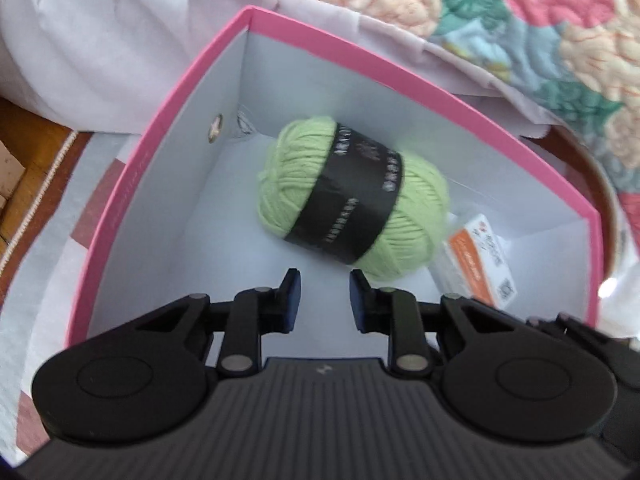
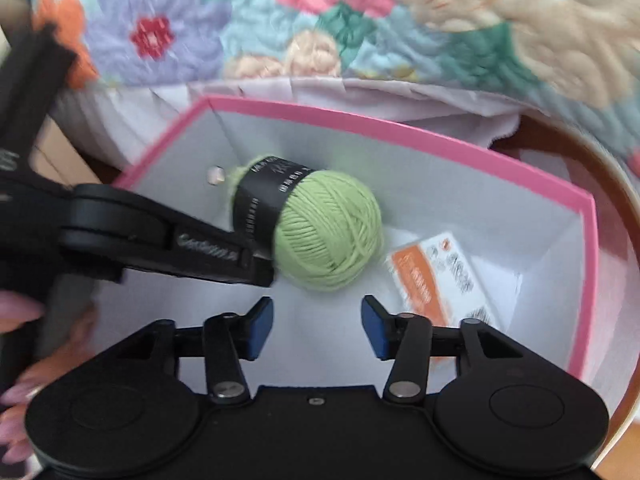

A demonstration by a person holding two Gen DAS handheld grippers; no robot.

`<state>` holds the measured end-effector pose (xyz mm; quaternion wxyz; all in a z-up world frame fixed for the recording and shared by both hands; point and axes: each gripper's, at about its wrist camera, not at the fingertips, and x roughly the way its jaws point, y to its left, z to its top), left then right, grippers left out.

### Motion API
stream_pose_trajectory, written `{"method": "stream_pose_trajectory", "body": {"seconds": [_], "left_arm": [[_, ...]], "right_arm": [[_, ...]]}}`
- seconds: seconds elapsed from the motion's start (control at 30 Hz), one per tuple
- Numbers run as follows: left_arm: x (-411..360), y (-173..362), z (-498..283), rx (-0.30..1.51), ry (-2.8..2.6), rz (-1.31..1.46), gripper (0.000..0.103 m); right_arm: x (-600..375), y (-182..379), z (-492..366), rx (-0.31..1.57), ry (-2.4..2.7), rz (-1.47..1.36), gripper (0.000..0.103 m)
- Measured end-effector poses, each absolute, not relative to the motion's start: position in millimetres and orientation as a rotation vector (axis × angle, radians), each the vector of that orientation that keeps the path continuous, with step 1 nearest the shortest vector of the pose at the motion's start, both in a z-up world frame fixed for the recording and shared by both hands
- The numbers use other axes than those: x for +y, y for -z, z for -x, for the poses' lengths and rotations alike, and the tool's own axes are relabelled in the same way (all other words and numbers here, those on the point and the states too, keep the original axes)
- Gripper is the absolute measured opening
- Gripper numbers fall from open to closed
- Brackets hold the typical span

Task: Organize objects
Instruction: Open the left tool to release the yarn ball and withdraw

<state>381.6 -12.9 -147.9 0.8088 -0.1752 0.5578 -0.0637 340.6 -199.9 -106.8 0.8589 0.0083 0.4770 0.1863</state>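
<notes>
A light green ball of yarn point(image 1: 352, 200) with a black paper band lies inside an open pink box with a white inside point(image 1: 168, 160). An orange and white packet point(image 1: 478, 258) lies in the box to the yarn's right. My left gripper point(image 1: 325, 300) is open and empty, just short of the yarn over the box. In the right wrist view the yarn point(image 2: 320, 228), the packet point(image 2: 440, 276) and the box point(image 2: 440, 148) show again. My right gripper point(image 2: 317, 328) is open and empty above the box floor. The left gripper point(image 2: 260, 272) reaches in from the left beside the yarn.
A quilted floral bedspread point(image 1: 520, 20) with a white sheet point(image 1: 100, 40) hangs behind the box. A round wooden rim point(image 2: 624, 240) curves at the right. Wooden floor point(image 1: 24, 152) shows at the left. A hand with pink nails point(image 2: 20, 360) holds the left gripper.
</notes>
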Motion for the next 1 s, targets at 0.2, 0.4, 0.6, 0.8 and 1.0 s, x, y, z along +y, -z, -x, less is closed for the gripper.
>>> {"method": "stream_pose_trajectory", "body": {"seconds": [0.2,0.4,0.6,0.8,1.0], "left_arm": [[-10.7,139.5,-384.4,1.183,0.078,0.391,0.025],[-10.5,117.3,-365.6,1.197,0.092,0.326,0.03],[1.6,71.0,-323.1,1.188,0.126,0.226,0.049],[13.7,22.0,-277.0,1.162,0.161,0.073,0.065],[19.9,-16.2,-230.4,1.135,0.197,-0.027,0.077]], "right_arm": [[-211.5,106.0,-323.0,0.983,-0.378,0.033,0.058],[-214.3,117.3,-314.5,0.981,-0.369,-0.039,0.058],[-219.0,81.1,-281.4,0.934,-0.398,-0.112,0.073],[-212.1,28.3,-230.8,0.868,-0.467,-0.036,0.081],[-206.8,-11.8,-178.1,0.827,-0.499,0.03,0.089]]}}
